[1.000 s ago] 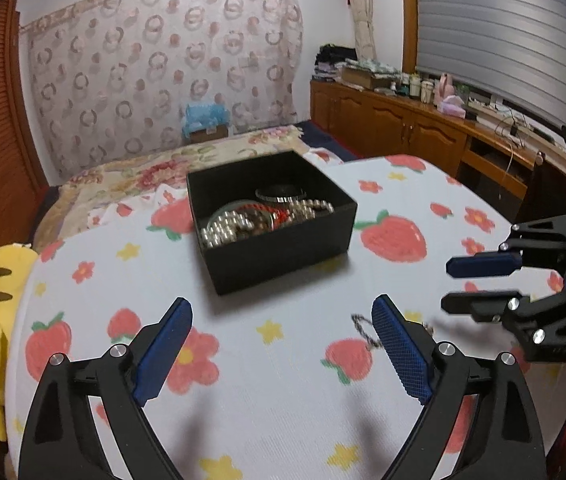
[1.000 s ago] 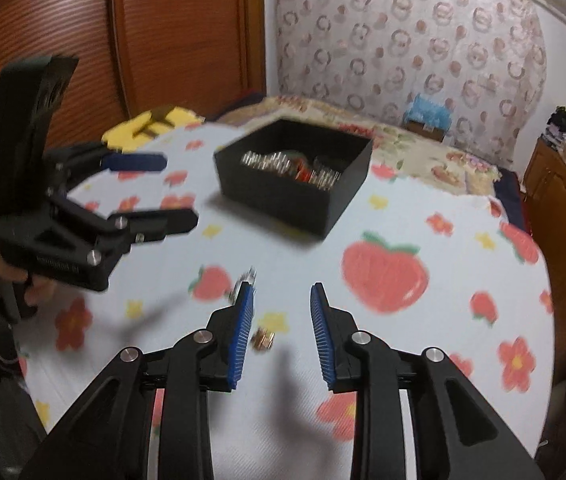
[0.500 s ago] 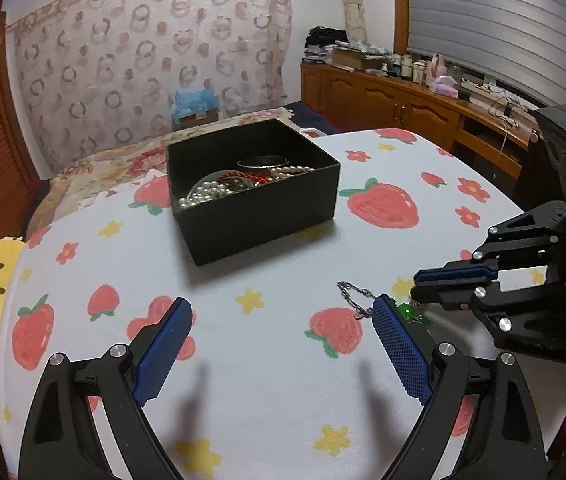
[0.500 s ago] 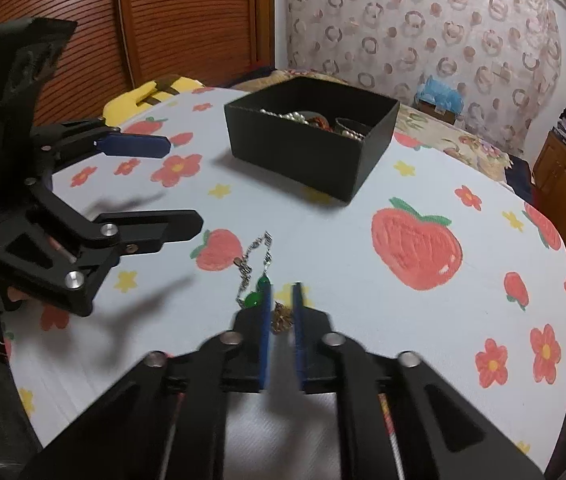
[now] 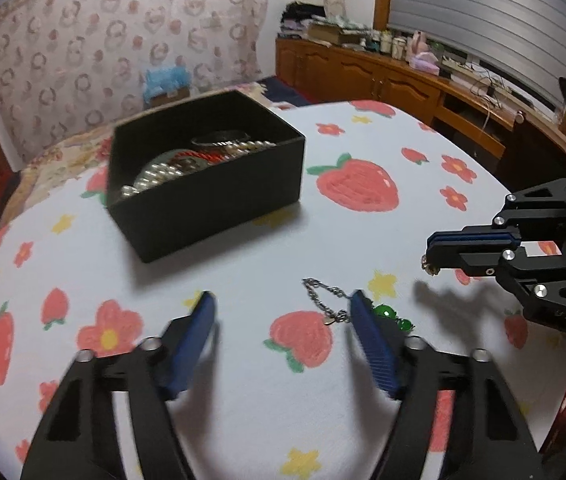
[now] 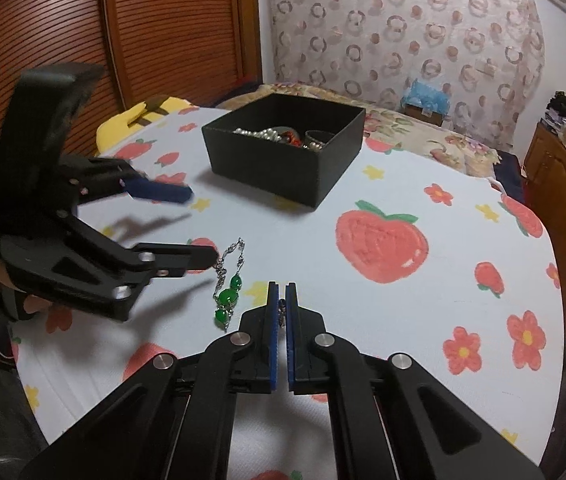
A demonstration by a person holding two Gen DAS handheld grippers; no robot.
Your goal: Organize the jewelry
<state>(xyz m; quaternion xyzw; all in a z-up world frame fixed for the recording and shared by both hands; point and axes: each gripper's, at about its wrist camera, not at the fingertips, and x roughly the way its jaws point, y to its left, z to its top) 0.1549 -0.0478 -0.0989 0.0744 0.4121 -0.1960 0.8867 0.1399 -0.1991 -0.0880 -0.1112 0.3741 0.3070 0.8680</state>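
Warm indoor light is falling from above, and my jaws are casting soft shadows onto the surface. Motion is blurring my left gripper. The fisheye is bending and darkening both pictures' edges.

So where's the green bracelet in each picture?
Left wrist: the bracelet lies low and right of centre, partly behind the left gripper's right finger.
Right wrist: the bracelet lies left of centre, beside the right gripper.
Shared landmark: the black box behind it.
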